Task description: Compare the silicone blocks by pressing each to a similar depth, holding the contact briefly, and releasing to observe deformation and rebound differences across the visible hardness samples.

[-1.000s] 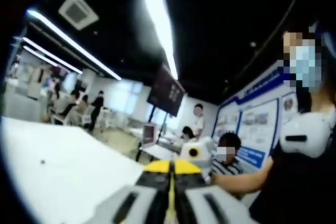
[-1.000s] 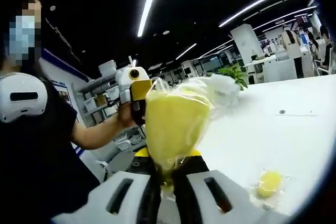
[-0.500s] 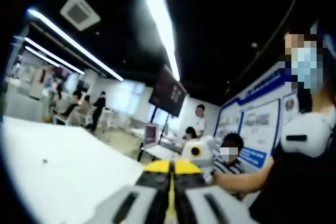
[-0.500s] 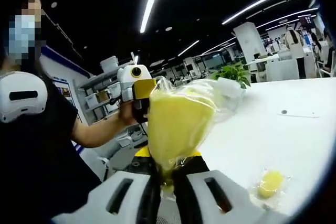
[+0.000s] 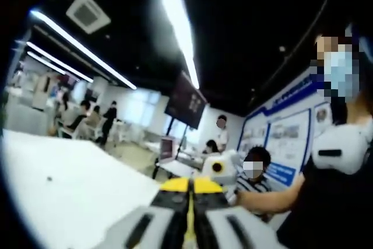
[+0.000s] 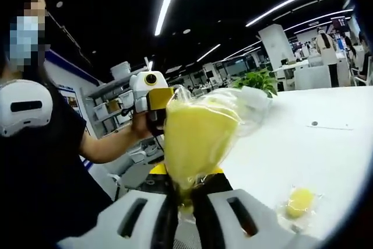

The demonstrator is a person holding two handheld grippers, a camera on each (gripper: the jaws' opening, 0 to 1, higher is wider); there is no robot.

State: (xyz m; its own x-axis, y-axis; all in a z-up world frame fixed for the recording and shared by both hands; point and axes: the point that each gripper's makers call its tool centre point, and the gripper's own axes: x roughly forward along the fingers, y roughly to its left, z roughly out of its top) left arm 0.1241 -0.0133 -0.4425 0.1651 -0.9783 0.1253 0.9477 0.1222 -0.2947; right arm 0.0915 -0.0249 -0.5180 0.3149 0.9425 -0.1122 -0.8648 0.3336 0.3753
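Note:
My right gripper (image 6: 186, 189) is shut on the lower end of a yellow silicone block (image 6: 195, 135) sealed in a clear plastic bag, and holds it upright above the white table (image 6: 303, 150). A second, smaller yellow block (image 6: 299, 202) in its bag lies on the table at the lower right. A person's hand holds my left gripper (image 6: 157, 102) up just behind the bag's left top corner. In the left gripper view, my left gripper (image 5: 190, 186) has its yellow-tipped jaws pressed together with nothing seen between them. Beyond them shows the right gripper (image 5: 218, 168).
The person (image 6: 35, 144) holding the grippers stands at the table's edge. A potted plant (image 6: 256, 81) stands at the table's far end. Behind are shelves with boxes (image 6: 116, 106), seated people (image 5: 253, 173) and a hanging screen (image 5: 185, 102).

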